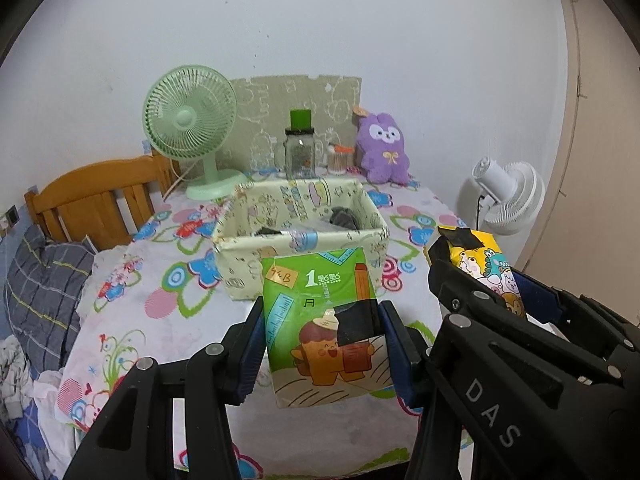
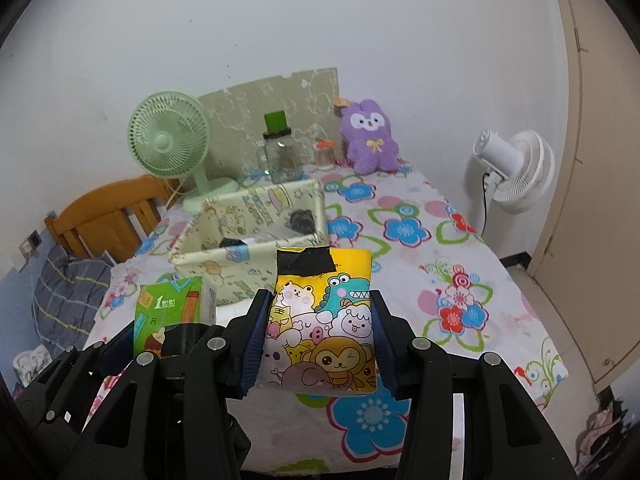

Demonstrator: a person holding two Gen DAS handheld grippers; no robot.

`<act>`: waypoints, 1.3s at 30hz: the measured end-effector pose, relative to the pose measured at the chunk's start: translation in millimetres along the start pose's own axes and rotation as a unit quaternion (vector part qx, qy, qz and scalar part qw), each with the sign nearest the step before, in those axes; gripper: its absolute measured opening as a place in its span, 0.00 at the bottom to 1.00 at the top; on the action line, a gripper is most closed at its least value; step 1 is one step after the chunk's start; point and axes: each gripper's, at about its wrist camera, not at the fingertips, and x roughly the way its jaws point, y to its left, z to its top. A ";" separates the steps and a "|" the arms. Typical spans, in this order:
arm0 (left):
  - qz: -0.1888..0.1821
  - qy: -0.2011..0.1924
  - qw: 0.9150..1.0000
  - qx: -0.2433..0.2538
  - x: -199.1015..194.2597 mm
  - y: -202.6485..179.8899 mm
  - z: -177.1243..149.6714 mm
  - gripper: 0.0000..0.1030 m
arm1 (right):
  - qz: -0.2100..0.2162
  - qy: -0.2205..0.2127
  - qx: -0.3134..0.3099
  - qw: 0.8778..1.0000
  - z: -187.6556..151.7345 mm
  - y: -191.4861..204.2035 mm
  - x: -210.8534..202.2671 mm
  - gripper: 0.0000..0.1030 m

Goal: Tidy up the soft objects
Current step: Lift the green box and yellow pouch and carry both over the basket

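The left gripper was clenched on a green tissue pack, its blue pads pressing both side edges, and the pack hung in the air above the near part of the table. Just to its right, the right gripper was grasping a yellow cartoon tissue pack the same way, also lifted off the flowered cloth. The two packs sat side by side, close but apart. Ahead of both stood the open fabric storage box with dark items inside; its near rim lay just beyond the packs' top edges. To the right of the box the table lay bare out to its right edge. Behind the box, against the wall, stood a green fan, a glass jar and a purple plush toy, leaving a narrow strip between them and the box's far rim
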 end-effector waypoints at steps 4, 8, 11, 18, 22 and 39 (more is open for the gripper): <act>0.000 -0.012 1.000 -0.003 -6.5 6.0 6.1 0.53 | 0.000 -0.012 -0.009 1.000 7.3 8.5 -6.2 0.50; 0.003 -0.022 1.000 -0.007 -11.5 11.9 12.2 0.53 | 0.002 -0.020 -0.013 1.000 14.0 14.9 -9.4 0.50; 0.006 -0.026 1.000 -0.009 -13.3 16.5 15.6 0.53 | 0.005 -0.024 -0.016 1.000 18.3 20.4 -10.2 0.50; 0.014 -0.032 0.999 -0.017 -10.4 27.7 25.7 0.53 | 0.012 -0.029 -0.024 0.999 30.7 32.3 -4.5 0.50; 0.016 -0.033 0.999 -0.020 -4.2 33.3 32.6 0.53 | 0.015 -0.029 -0.027 0.999 37.4 35.8 1.7 0.50; 0.029 -0.028 0.999 -0.021 31.4 42.7 61.0 0.53 | 0.025 -0.020 -0.034 0.999 67.8 47.4 44.5 0.50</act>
